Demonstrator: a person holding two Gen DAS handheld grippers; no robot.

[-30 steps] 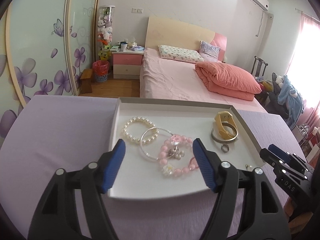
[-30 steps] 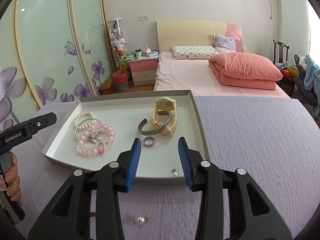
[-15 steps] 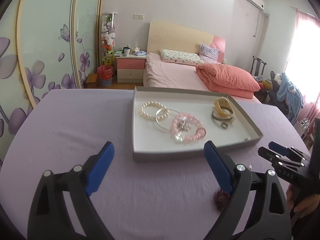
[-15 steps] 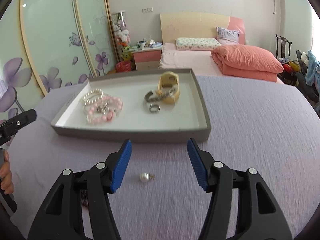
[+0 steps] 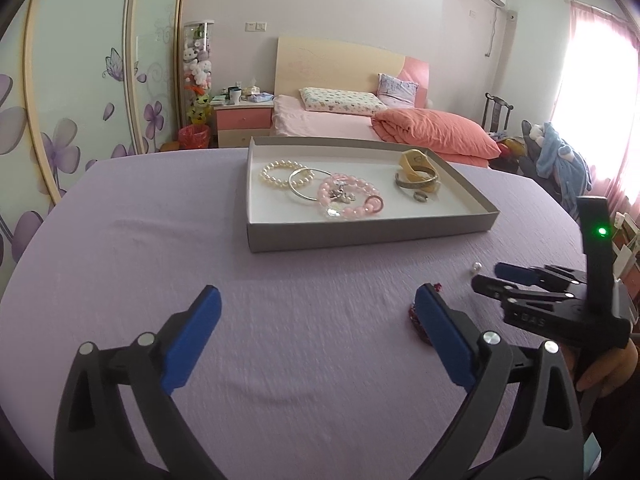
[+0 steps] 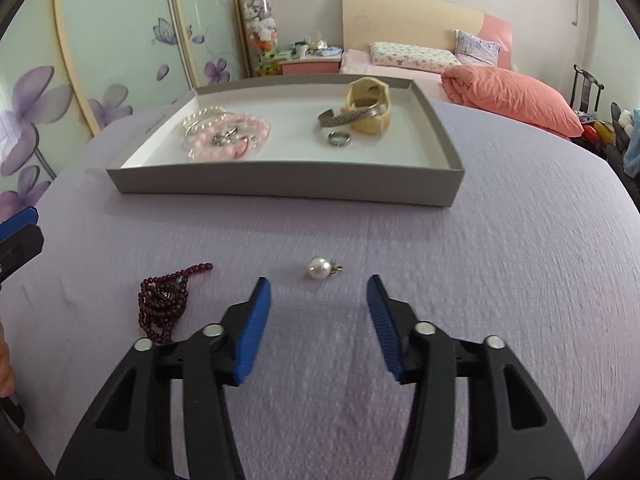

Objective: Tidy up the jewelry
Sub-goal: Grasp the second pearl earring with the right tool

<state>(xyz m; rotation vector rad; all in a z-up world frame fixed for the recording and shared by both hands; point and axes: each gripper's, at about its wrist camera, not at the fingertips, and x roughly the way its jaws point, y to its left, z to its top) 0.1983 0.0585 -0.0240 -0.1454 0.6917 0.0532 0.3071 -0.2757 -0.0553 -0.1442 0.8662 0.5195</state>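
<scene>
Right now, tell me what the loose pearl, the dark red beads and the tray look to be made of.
Pearl: glossy white, pearl or imitation, with a small metal loop on one side.
Dark red beads: small shiny burgundy beads on a strand, maybe garnet or glass; can't tell which.
Tray: matte grey outside, white inside, thin straight walls, likely cardboard.

purple tablecloth (image 6: pixel 500 280) | grey tray (image 6: pixel 280 184) | pearl pendant (image 6: pixel 320 267) | garnet beads (image 6: pixel 164 300)
</scene>
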